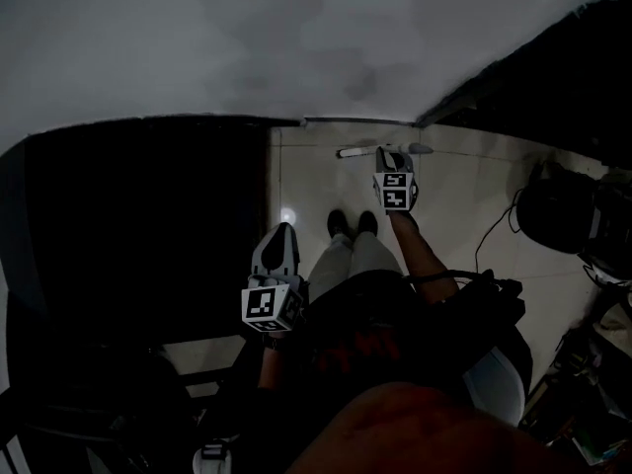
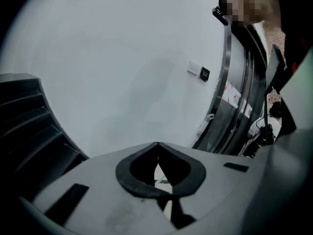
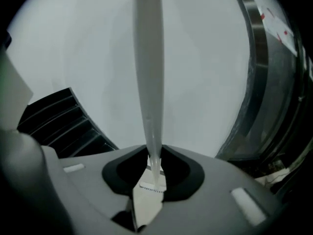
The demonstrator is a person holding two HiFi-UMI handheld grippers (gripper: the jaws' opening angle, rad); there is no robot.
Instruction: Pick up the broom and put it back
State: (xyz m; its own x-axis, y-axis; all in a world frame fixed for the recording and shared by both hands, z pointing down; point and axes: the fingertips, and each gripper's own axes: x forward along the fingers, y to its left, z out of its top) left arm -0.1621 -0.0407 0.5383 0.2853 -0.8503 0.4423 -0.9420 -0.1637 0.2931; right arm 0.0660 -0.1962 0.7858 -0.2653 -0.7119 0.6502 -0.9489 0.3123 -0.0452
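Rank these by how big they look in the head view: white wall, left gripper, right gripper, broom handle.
1. the white wall, by far
2. the left gripper
3. the right gripper; it probably looks smaller only because it is farther from the camera
4. the broom handle, a thin pale stick held in that gripper

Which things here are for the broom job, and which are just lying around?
For the job: white broom handle, clamped in the right gripper.
Just around: left gripper (shut, empty), cable on the floor, wall switch, black steps.
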